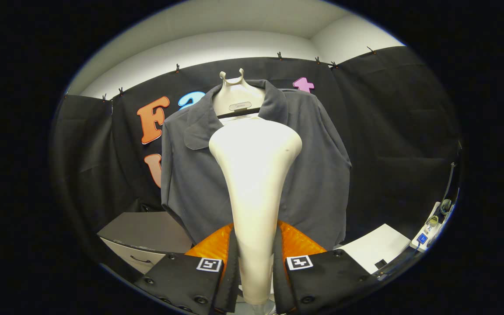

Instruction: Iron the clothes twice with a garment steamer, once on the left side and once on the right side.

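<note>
Now jaws clamped on steamer (255,183) handle, head before hanging shirt (317,175).

A cream-white garment steamer (255,183) stands upright, its slim handle widening upward into a broad rounded head. The head sits before the chest of a dark grey collared shirt (317,175), which hangs open-necked on a pale hanger (236,94) against the booth's wall.
</note>
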`<state>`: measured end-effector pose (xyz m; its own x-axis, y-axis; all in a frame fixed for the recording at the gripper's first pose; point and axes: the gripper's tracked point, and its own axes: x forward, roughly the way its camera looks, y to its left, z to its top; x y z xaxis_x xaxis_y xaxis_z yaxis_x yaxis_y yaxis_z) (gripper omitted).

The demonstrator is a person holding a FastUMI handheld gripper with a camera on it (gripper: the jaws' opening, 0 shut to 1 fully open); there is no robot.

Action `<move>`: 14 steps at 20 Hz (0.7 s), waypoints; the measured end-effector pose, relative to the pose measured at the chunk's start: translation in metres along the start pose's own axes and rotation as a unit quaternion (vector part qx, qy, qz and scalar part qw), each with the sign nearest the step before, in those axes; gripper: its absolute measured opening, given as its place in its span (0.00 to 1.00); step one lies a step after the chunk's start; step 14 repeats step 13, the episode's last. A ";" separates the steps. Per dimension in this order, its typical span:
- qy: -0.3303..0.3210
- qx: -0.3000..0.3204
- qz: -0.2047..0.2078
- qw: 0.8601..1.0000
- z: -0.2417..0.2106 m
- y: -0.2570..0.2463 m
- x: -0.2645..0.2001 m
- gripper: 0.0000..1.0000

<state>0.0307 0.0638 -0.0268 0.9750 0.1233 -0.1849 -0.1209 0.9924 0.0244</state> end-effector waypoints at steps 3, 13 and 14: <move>0.004 0.008 0.002 1.000 -0.002 0.004 0.006 0.40; 0.006 0.001 0.015 1.000 -0.001 0.018 0.011 0.40; 0.006 0.001 0.015 1.000 -0.001 0.018 0.011 0.40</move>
